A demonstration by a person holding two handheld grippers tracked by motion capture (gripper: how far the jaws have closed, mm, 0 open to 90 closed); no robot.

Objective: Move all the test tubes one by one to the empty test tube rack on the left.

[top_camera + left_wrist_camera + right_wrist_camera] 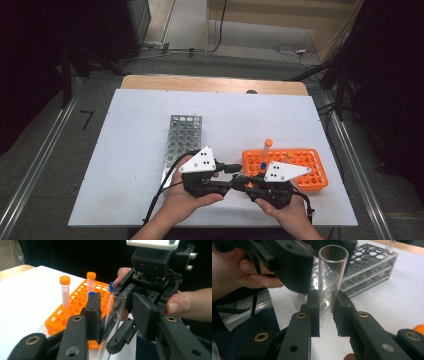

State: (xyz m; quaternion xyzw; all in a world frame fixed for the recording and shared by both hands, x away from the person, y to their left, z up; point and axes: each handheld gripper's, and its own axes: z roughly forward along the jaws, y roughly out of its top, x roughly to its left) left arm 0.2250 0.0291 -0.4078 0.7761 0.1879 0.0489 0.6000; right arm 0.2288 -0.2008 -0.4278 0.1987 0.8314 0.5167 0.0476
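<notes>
Right gripper clamps a clear glass tube; left gripper, half-closed around it, isn't gripping yet. Handover unfinished; metal rack waits at ten o'clock.

Each handheld gripper, the left gripper and the right gripper, has a black body, two black jaws with brass-ringed pivot holes, a white three-cornered top plate with black dots, and a trailing black cable. Forearms are bare.
</notes>
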